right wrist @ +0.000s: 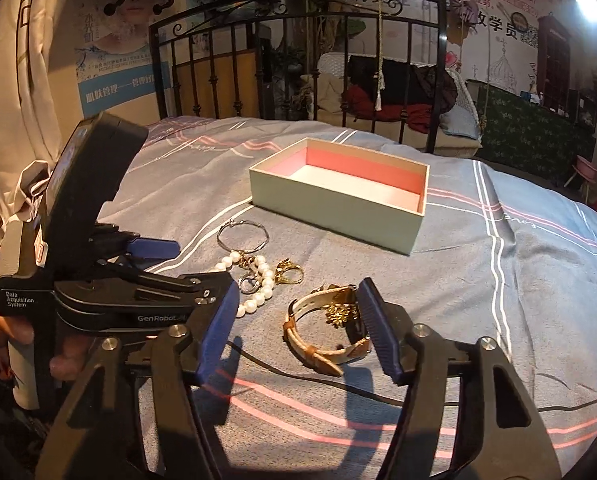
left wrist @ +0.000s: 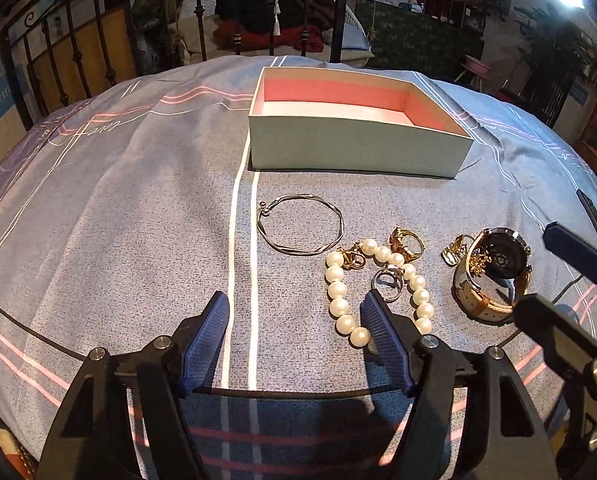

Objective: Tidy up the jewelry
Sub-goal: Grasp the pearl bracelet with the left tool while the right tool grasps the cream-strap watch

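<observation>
Everything lay on the striped grey-blue bedspread (left wrist: 138, 208), placed here relative to the one open box (left wrist: 358, 148), pale outside and pink-lined, with nothing visible inside it. Left of the jewelry, the left gripper (left wrist: 294, 320) hovered released, its jaws spread wide and holding nothing. Just in front of the box rested one thin silver bangle (left wrist: 300, 225). Nearer the camera from it curled one pearl bracelet (left wrist: 338, 292), its lower end cut off behind the left gripper's blue pad. Touching the pearls were one gold ring (left wrist: 407, 243) and one silver ring (left wrist: 387, 279); a small gold clasp among them was hard to make out. Further right, well in front of the box, stood one wristwatch (right wrist: 326, 332) with a tan strap, a gold ornament against it. The right gripper (right wrist: 294, 320) was also released, its right pad hiding part of the watch.
</observation>
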Demonstrator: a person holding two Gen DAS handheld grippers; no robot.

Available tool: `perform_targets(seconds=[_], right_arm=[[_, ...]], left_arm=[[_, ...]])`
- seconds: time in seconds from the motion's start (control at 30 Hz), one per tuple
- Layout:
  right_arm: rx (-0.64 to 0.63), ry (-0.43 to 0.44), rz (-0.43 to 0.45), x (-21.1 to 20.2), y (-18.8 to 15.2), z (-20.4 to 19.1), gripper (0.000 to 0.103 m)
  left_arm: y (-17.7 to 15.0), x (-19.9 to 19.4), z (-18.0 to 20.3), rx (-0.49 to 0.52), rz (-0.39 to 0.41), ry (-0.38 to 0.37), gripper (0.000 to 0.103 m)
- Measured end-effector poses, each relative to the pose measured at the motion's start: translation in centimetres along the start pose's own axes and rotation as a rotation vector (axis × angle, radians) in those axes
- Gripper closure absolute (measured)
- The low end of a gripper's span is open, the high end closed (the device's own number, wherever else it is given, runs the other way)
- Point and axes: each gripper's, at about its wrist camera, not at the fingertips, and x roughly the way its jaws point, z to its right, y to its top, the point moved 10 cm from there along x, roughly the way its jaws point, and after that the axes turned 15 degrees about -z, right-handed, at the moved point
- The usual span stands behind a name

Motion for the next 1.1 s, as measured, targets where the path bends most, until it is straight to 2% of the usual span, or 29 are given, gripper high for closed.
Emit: perform_targets(seconds=[0.03,0.13,0.23,0.37,0.47,0.53,0.6,0.63,0.73,0.93,1.1], right_arm=[[-0.001,0.006,-0.033,0.8,-0.2,-0.1,0.055],[0.025,0.008,-0.123,2.7,-1.8,0.3,0.063],[0.038,0.005,-0.155,3.2,-2.8,0.7,0.064],[0.059,0.031,-0.177,3.5,-3.4,1.0,0.064],[0.075,0.050,-0.175,3.6,-3.5,1.3,0.064],[0.075,0.048,-0.172,3.6,-3.5,1.3,0.064],[0.067,0.032,-0.166,3.6,-3.5,1.1,0.064],[0.062,0.021,-0.162,3.5,-3.5,1.1,0.066],[0.067,0.010,-0.152,3.4,-3.4,1.0,0.075],[0.110,0.017,-0.100,2.0,-2.7,1.6,0.092],[0.126,0.038,-0.065,0.7,-2.0,1.9,0.094]], left_arm=[[0.0,0.1,0.1,0.007,-0.007,-0.002,0.036],[0.0,0.3,0.4,0.029,-0.024,-0.002,0.036],[-0.1,0.4,0.6,0.038,-0.042,-0.011,0.037],[-0.2,0.4,1.1,0.056,-0.057,0.020,0.038],[-0.3,0.2,1.9,0.086,-0.059,0.004,0.058],[-0.3,0.0,2.4,0.110,-0.052,0.005,0.083],[-0.2,-0.1,2.4,0.108,-0.043,0.010,0.092],[-0.2,-0.2,2.3,0.093,-0.039,-0.013,0.094],[0.0,-0.7,2.2,0.038,-0.034,-0.115,0.094],[0.4,-2.7,3.1,0.058,0.039,-0.132,0.094],[1.0,-4.1,3.7,0.082,0.088,-0.132,0.094]])
